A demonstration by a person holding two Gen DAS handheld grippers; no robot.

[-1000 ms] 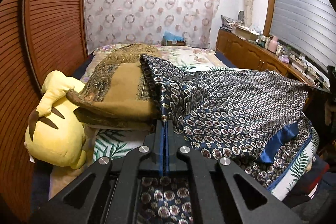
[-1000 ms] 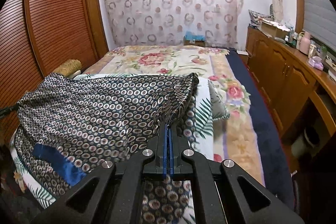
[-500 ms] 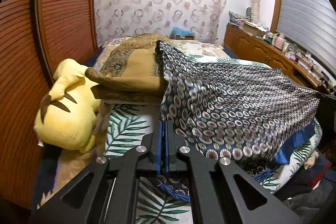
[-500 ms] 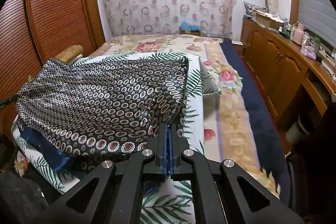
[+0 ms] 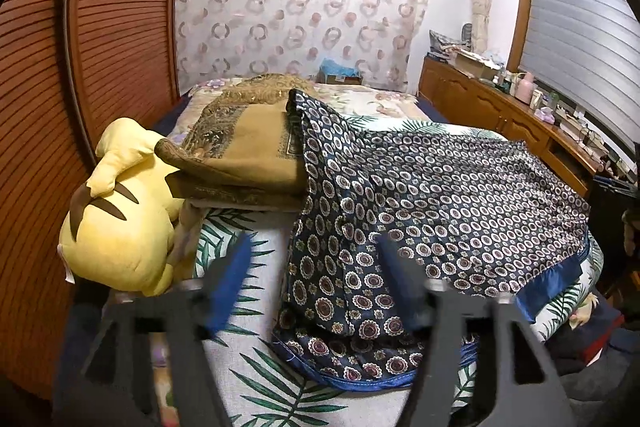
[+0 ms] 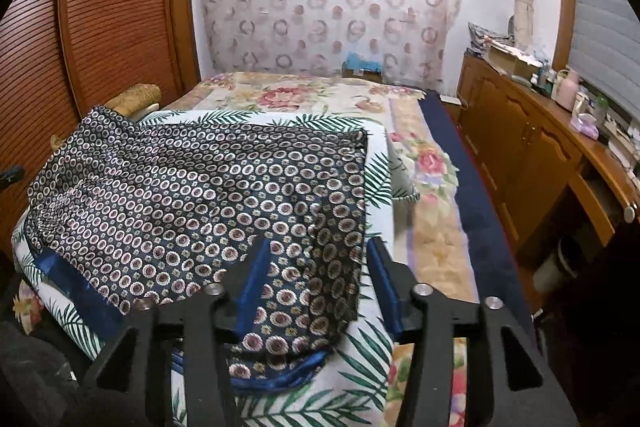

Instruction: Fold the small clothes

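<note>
A dark blue garment with a ring pattern and plain blue hems (image 5: 440, 203) lies spread on the palm-leaf sheet (image 5: 256, 311) at the foot of the bed. It also shows in the right wrist view (image 6: 200, 195). My left gripper (image 5: 312, 267) is open, its jaws wide apart, over the garment's near left corner. My right gripper (image 6: 316, 267) is open, its jaws on either side of the garment's near right corner. Neither holds anything.
A yellow plush toy (image 5: 120, 219) and a folded brown blanket (image 5: 248, 151) lie at the bed's left. A wooden louvred wardrobe (image 5: 80, 67) stands on the left. A wooden cabinet (image 6: 540, 163) with clutter runs along the right. The floral bedspread (image 6: 312, 95) lies beyond.
Both grippers were shut on the garment's corners and carried it down and back; now both have opened and let it go, and it lies flat on the sheet.
</note>
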